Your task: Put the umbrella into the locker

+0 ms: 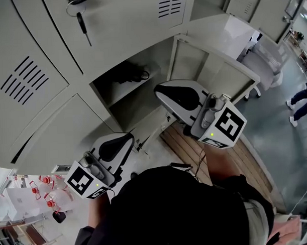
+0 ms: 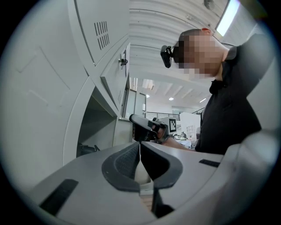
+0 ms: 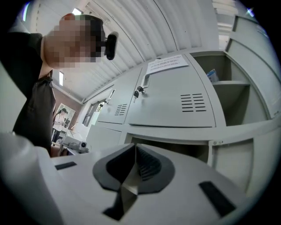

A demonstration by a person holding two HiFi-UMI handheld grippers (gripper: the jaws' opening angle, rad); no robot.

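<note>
A dark folded umbrella lies on the shelf inside the open locker compartment; the left gripper view shows it as a dark shape low in that opening. The compartment's door stands swung out to the right. My right gripper hangs just in front of the opening, jaws shut with nothing between them. My left gripper sits lower and to the left, below the compartment, also shut and empty. The right gripper also shows in the left gripper view.
Shut locker doors fill the wall above and to the left; a key hangs from one. A slatted wooden board lies on the floor under the right gripper. A white cart and another person's legs are at the right.
</note>
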